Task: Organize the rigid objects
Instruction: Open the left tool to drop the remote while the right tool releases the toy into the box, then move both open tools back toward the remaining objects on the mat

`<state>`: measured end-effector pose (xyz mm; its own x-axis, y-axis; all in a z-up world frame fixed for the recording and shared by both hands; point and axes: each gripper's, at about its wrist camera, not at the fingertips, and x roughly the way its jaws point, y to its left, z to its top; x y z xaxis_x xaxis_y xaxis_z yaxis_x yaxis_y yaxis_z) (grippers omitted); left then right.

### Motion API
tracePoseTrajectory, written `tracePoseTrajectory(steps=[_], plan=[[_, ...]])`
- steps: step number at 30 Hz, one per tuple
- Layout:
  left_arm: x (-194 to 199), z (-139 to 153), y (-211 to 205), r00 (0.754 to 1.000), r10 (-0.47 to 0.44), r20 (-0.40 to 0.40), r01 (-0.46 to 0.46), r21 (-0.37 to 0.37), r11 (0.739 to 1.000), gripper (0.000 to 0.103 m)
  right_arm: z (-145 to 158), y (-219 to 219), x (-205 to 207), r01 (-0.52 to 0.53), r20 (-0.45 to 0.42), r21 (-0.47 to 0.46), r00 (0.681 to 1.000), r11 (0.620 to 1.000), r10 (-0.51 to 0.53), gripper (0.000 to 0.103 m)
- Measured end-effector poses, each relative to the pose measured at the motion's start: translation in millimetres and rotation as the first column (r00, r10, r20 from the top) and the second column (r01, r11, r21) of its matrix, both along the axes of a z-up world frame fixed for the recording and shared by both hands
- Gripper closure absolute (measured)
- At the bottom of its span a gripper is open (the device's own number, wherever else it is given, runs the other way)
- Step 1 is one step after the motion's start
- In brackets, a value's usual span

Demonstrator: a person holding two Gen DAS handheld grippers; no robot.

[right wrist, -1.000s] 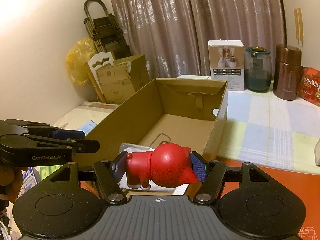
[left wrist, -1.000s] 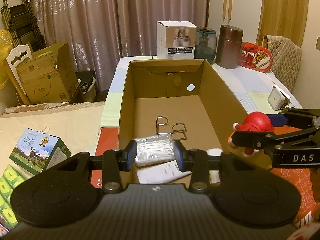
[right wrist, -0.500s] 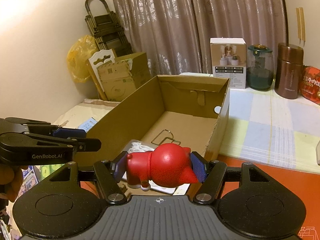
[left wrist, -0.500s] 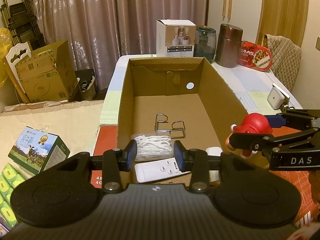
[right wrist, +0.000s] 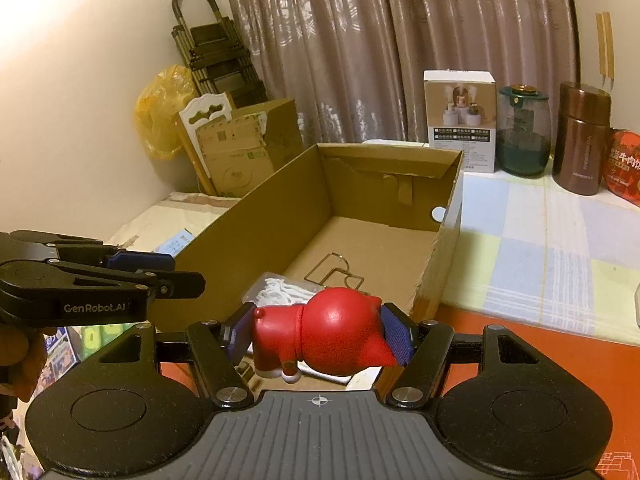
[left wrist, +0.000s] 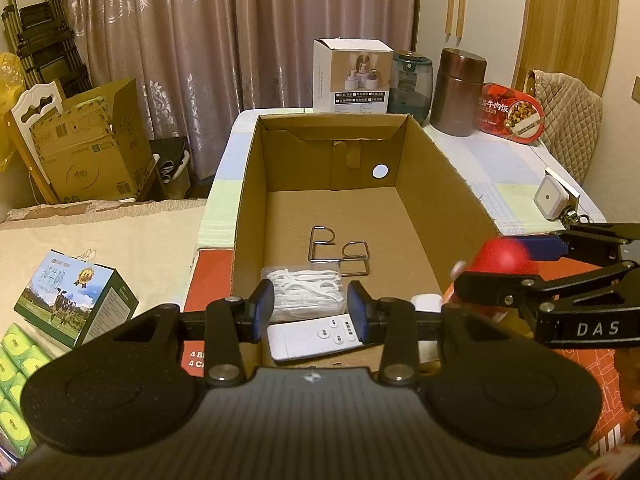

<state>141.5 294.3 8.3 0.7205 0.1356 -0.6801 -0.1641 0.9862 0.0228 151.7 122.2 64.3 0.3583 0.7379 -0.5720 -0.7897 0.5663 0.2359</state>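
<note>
- Right gripper (right wrist: 318, 338), marked "DAS", clamps a red figurine (right wrist: 320, 336) at lower centre, near the cardboard box (right wrist: 448, 216); its face is hidden.
- Left gripper (left wrist: 310, 310), marked "GenRobot.AI", gapes empty above a white remote (left wrist: 316, 336), partly hidden.

Brown canister (left wrist: 460, 92) beside green jar (left wrist: 412, 80)

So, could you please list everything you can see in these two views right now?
cardboard box: one, brown, open on the table
wire hooks: two, silver, on box floor
floss picks: one clear pack, white, in box
remote: one, white, box near end
red figurine: one, held outside the box
milk carton: one, green, left of box
product box: one, white, behind box
canister: one, brown, far right
left gripper: open, empty
right gripper: shut on figurine
</note>
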Motion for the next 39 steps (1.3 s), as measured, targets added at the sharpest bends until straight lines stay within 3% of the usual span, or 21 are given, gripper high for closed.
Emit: tracePoseTrajectory(steps=[10, 23, 35, 39], plan=[[0, 0, -1, 1.0, 0.005, 0.006, -0.005, -0.006, 1.0, 0.068, 8, -9, 3, 0.034, 0.015, 0.062, 0.999, 0.998, -0.035, 0.039], [-2, 4, -7, 1.0, -0.001, 0.018, 0.002, -0.024, 1.0, 0.068, 11, -19, 4, 0.056, 0.025, 0.077, 0.998, 0.995, -0.058, 0.039], [-3, 22, -37, 0.998, -0.023, 0.057, 0.026, -0.047, 0.999, 0.068, 24, -62, 6, 0.132, 0.038, 0.125, 0.99, 0.983, -0.137, 0.039], [-2, 29, -57, 0.996, -0.042, 0.076, 0.047, -0.06, 0.997, 0.058, 35, -88, 3, 0.183, 0.095, 0.14, 0.976, 0.973, -0.197, 0.039]])
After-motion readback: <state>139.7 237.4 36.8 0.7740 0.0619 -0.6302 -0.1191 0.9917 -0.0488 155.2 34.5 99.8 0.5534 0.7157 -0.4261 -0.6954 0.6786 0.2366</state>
